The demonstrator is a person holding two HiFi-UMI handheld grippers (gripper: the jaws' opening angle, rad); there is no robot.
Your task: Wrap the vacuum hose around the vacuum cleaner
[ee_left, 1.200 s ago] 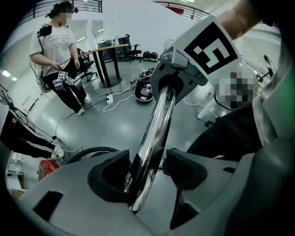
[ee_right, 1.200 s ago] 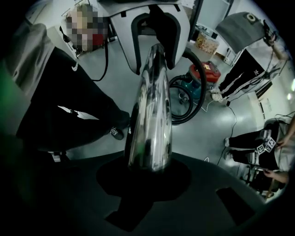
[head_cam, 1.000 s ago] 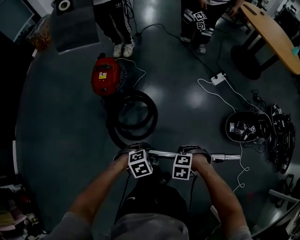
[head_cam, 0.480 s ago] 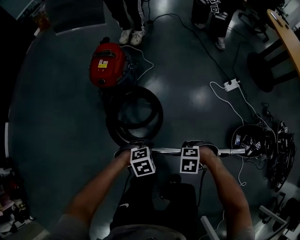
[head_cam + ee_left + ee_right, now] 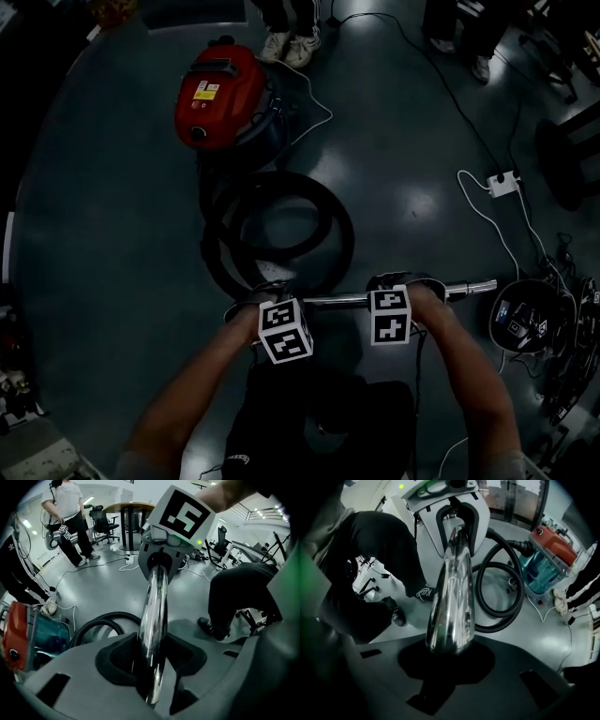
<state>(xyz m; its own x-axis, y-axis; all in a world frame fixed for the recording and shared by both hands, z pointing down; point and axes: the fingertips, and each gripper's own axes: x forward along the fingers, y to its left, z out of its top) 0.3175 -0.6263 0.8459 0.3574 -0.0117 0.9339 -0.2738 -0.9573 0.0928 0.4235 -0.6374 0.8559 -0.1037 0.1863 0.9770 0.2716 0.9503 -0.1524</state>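
Observation:
A red vacuum cleaner (image 5: 220, 98) stands on the dark floor, with its black hose (image 5: 272, 234) lying coiled in loops in front of it. A chrome wand (image 5: 342, 301) runs level between my two grippers, just this side of the coil. My left gripper (image 5: 267, 294) is at the wand's left end. In the left gripper view the wand (image 5: 154, 606) lies in the notch between the closing jaws, with dark gaps on both sides. My right gripper (image 5: 403, 284) is shut on the wand (image 5: 452, 597). The hose (image 5: 506, 592) and the vacuum cleaner (image 5: 548, 550) show beyond it.
A white power strip (image 5: 504, 183) with its cord lies to the right. A heap of marker-covered gear and cables (image 5: 525, 319) sits at the far right. Someone's white shoes (image 5: 291, 45) stand just behind the vacuum. Another person (image 5: 65, 522) stands farther off.
The head view has come closer to the vacuum cleaner and hose coil, which now sit lower and larger in the picture. Both grippers stay at the wand.

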